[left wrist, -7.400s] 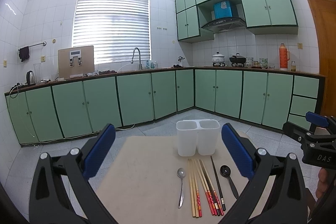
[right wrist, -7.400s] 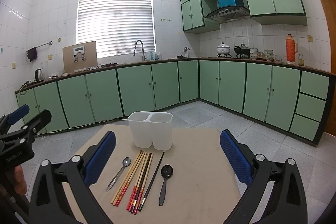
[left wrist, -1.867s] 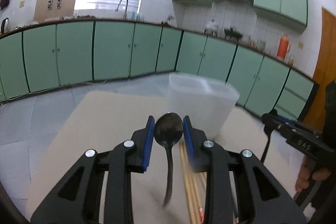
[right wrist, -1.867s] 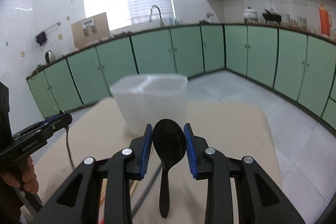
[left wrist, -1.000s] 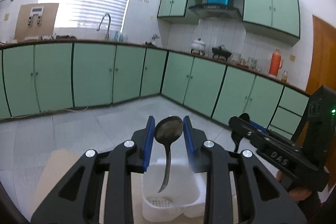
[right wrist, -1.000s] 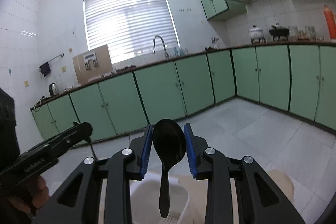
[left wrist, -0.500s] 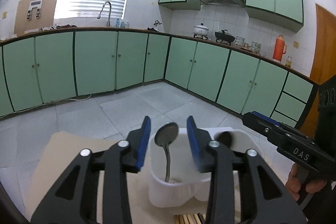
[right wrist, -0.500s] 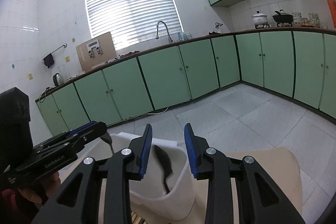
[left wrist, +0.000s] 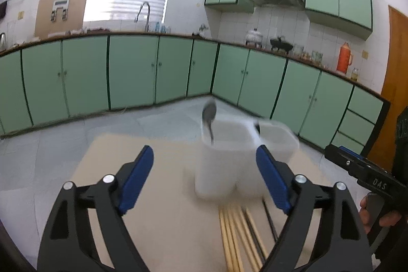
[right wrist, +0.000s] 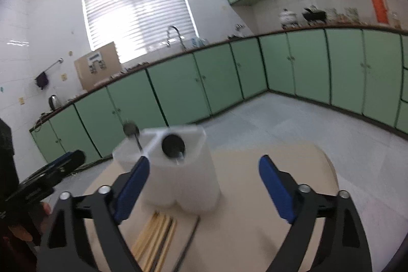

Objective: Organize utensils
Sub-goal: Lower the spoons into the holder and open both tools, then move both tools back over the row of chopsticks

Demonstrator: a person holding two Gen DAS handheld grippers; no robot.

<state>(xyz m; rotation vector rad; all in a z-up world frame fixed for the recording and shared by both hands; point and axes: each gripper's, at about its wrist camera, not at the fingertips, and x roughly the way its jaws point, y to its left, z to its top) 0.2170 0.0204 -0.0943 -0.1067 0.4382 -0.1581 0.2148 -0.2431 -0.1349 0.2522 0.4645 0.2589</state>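
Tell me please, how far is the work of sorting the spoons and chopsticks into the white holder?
Done: the metal spoon and the black spoon stand in separate compartments of the white holder. In hand: nothing; the left gripper and right gripper are opening, with no utensil gripped between their jaws. Left: the chopsticks lie on the table in front of the holder.

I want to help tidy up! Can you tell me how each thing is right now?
Left hand-held gripper: opening, nothing between its jaws.
Right hand-held gripper: opening, nothing held.
Metal spoon: upright in holder.
Black spoon: in the other compartment.
Holder: upright.
Chopsticks: lying on the table.
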